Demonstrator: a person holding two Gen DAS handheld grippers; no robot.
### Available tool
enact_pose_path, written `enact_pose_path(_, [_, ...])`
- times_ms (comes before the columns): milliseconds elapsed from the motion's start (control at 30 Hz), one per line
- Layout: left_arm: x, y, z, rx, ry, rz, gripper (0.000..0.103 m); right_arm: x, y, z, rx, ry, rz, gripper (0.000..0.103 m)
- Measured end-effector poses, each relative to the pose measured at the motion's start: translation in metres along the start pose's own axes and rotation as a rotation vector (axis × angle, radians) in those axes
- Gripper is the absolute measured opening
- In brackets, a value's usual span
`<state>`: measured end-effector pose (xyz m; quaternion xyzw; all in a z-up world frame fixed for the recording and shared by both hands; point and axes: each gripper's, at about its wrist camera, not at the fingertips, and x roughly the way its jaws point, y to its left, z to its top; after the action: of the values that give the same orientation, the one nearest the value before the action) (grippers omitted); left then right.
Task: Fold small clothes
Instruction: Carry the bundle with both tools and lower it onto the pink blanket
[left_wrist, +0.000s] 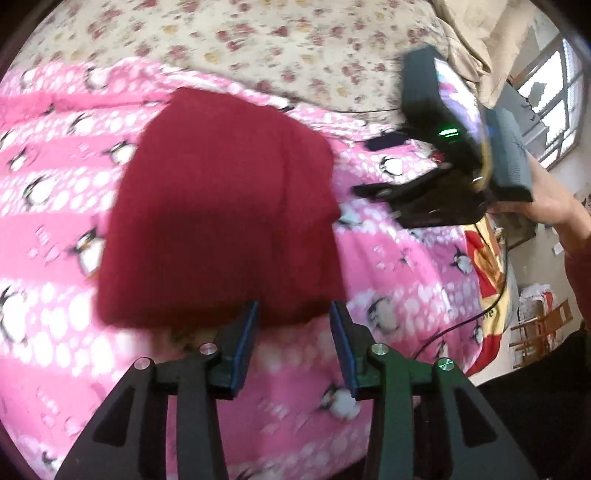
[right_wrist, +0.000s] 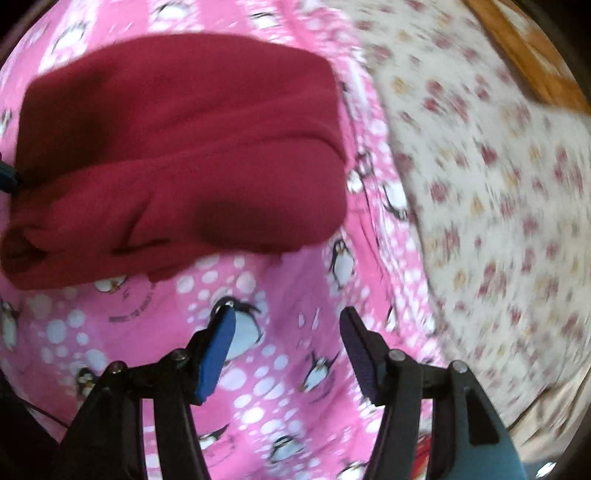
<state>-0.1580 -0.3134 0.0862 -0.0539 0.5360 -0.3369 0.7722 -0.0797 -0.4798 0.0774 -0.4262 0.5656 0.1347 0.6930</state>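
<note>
A dark red garment (left_wrist: 221, 206) lies folded into a thick rectangle on the pink penguin blanket (left_wrist: 55, 177). My left gripper (left_wrist: 293, 314) is open, its fingertips at the garment's near edge with nothing between them. In the left wrist view the right gripper (left_wrist: 373, 192) shows to the right of the garment, held by a hand (left_wrist: 550, 206). In the right wrist view the garment (right_wrist: 177, 147) fills the upper left. My right gripper (right_wrist: 286, 321) is open and empty above the blanket (right_wrist: 280, 387), a little short of the garment. A bit of the left gripper's finger (right_wrist: 5, 177) touches the garment's left edge.
A cream floral sheet (left_wrist: 280, 40) covers the bed beyond the blanket and also shows in the right wrist view (right_wrist: 498, 192). A wooden bed frame (right_wrist: 524, 55) runs at top right. A black cable (left_wrist: 461, 321) crosses the blanket's right side. A window (left_wrist: 554, 107) and wooden chair (left_wrist: 539, 328) stand beyond the bed.
</note>
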Motion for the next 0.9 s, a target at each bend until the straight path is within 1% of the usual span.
enact_pose_path(67, [-0.009, 0.015, -0.004, -0.015, -0.007, 0.037, 0.018, -0.011, -0.006, -0.008, 0.098, -0.030, 0.058, 0.061])
enact_pose_path(167, [-0.021, 0.032, -0.003, -0.031, -0.040, 0.084, 0.018, -0.032, -0.008, -0.010, 0.202, -0.098, 0.168, 0.061])
enact_pose_path(267, [-0.023, 0.038, 0.003, -0.051, -0.062, 0.097, 0.018, -0.059, -0.004, -0.003, 0.270, -0.181, 0.245, 0.062])
enact_pose_path(333, [-0.021, 0.036, 0.006, -0.033, -0.093, 0.139, 0.018, -0.067, 0.001, 0.005, 0.316, -0.208, 0.282, 0.062])
enact_pose_path(367, [-0.020, 0.035, 0.008, -0.021, -0.111, 0.171, 0.018, -0.069, 0.007, 0.012, 0.334, -0.226, 0.320, 0.062])
enact_pose_path(400, [-0.018, 0.036, 0.009, -0.016, -0.121, 0.194, 0.018, -0.069, 0.013, 0.017, 0.339, -0.234, 0.333, 0.062])
enact_pose_path(433, [-0.016, 0.037, 0.010, -0.017, -0.123, 0.201, 0.018, -0.065, 0.021, 0.023, 0.339, -0.236, 0.334, 0.061])
enact_pose_path(533, [-0.006, 0.047, 0.011, -0.040, -0.105, 0.197, 0.018, -0.044, 0.034, 0.030, 0.359, -0.218, 0.301, 0.061])
enact_pose_path(633, [0.001, 0.051, 0.008, -0.035, -0.096, 0.184, 0.018, -0.010, 0.032, 0.016, 0.464, -0.196, 0.306, 0.060])
enact_pose_path(700, [0.005, 0.049, 0.007, -0.015, -0.099, 0.195, 0.018, 0.006, 0.028, 0.001, 0.566, -0.218, 0.368, 0.061])
enact_pose_path(767, [0.006, 0.046, 0.006, 0.002, -0.106, 0.209, 0.018, 0.012, 0.026, -0.012, 0.665, -0.243, 0.427, 0.061])
enact_pose_path(800, [0.006, 0.046, 0.006, 0.003, -0.109, 0.213, 0.018, 0.012, 0.026, -0.015, 0.691, -0.253, 0.436, 0.061])
enact_pose_path(900, [0.002, 0.046, 0.006, -0.001, -0.111, 0.210, 0.018, 0.000, 0.034, -0.023, 0.704, -0.275, 0.401, 0.061])
